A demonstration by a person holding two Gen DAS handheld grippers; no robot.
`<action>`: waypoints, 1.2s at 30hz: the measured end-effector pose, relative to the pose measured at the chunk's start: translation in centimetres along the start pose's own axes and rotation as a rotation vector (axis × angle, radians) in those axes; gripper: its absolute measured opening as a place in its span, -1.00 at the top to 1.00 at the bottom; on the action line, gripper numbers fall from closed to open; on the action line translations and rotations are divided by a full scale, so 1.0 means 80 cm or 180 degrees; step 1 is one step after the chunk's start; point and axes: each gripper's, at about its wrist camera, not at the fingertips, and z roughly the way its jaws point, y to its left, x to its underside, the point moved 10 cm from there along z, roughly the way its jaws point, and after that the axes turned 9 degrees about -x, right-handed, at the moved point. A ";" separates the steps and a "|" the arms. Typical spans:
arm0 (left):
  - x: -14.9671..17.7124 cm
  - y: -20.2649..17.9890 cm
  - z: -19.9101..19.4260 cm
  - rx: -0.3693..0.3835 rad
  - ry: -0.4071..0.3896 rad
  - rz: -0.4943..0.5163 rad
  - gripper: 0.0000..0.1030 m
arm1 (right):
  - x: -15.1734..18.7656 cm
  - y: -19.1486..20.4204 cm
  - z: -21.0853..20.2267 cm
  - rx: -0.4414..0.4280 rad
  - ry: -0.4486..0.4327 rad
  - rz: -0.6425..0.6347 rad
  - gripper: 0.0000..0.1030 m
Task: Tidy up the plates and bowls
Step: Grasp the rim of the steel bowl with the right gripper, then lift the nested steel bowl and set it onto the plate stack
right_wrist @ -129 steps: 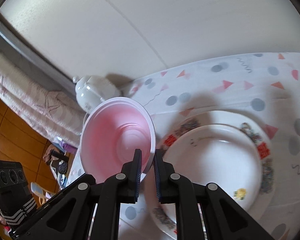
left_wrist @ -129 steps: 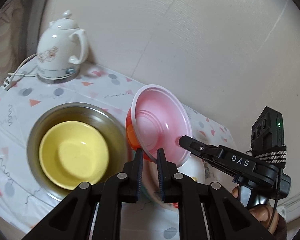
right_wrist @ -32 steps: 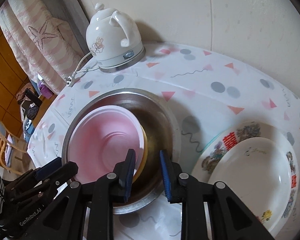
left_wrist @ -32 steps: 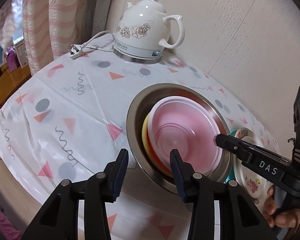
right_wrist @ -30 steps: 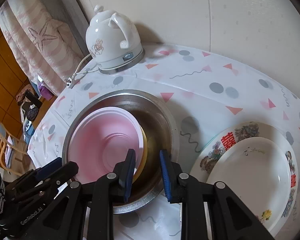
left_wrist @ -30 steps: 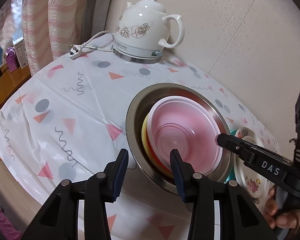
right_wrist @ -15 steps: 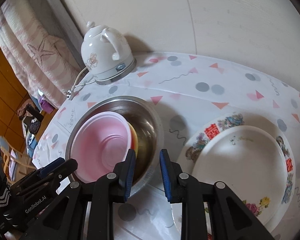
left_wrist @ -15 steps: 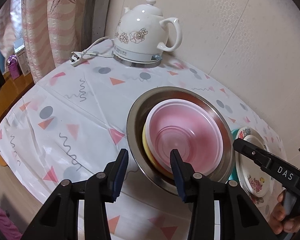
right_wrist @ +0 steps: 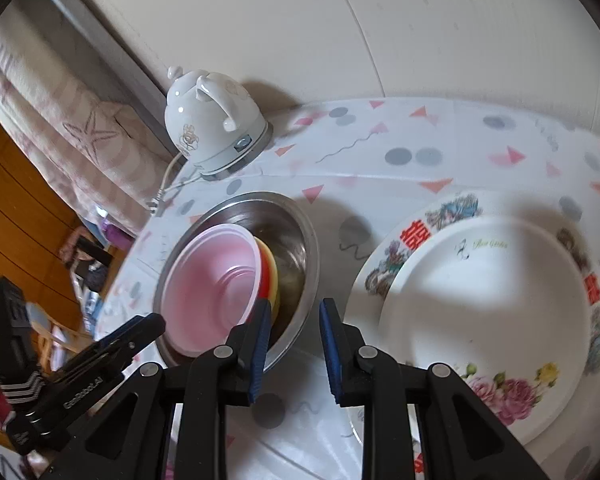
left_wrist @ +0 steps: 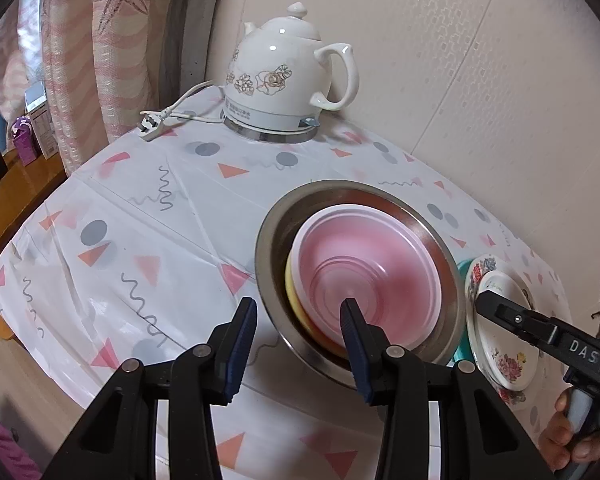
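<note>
Closest in, both grippers are empty w/ jaws spread. The left gripper [left_wrist: 298,330] hangs above the near rim of the steel bowl [left_wrist: 428,216], one finger out over the tablecloth [left_wrist: 148,240], the other in front of the pink bowl [left_wrist: 364,268]. The right gripper [right_wrist: 292,330] is parted too, nothing between the pads, hovering over the gap between the steel bowl and the plates. Neither touches anything afaict.

Next out: the bowls are nested. Pink bowl sits on top, a red/orange one peeks out under it, then the yellow bowl [right_wrist: 275,278], all inside the steel bowl. The stack leans toward one side rather than sitting centred, prob bc the steel bowl is much wider than the others so they slide to the wall. Good enough for storage imo, but a nudge could tip it flatter.

Just beside the steel bowl on the right: the plate stack. A plain white plate [right_wrist: 484,300] lies on the bigger patterned plate [right_wrist: 452,210], w/ something teal under that edge in the left wrist view, can't tell what.

Farthest back, the white kettle [left_wrist: 288,76] is parked by the wall w/ its plug [left_wrist: 150,126] lying loose, out of the work area. Bowls look done; plates likely next.
</note>
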 end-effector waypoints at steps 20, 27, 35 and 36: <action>-0.036 0.056 0.024 0.0363 0.0190 -0.0523 0.51 | -0.018 -0.007 0.009 0.0073 -0.0039 -0.0003 0.52; -0.036 0.030 0.037 0.0431 0.0169 -0.0198 0.65 | -0.013 -0.012 0.038 0.0129 0.0181 -0.0116 0.58; -0.030 0.019 0.050 0.0553 0.0260 -0.0106 0.75 | 0.000 -0.011 0.051 0.0116 0.0268 -0.0113 0.69; -0.030 0.018 0.050 0.0555 0.0261 -0.0107 0.75 | 0.000 -0.010 0.051 0.0120 0.0270 -0.0141 0.69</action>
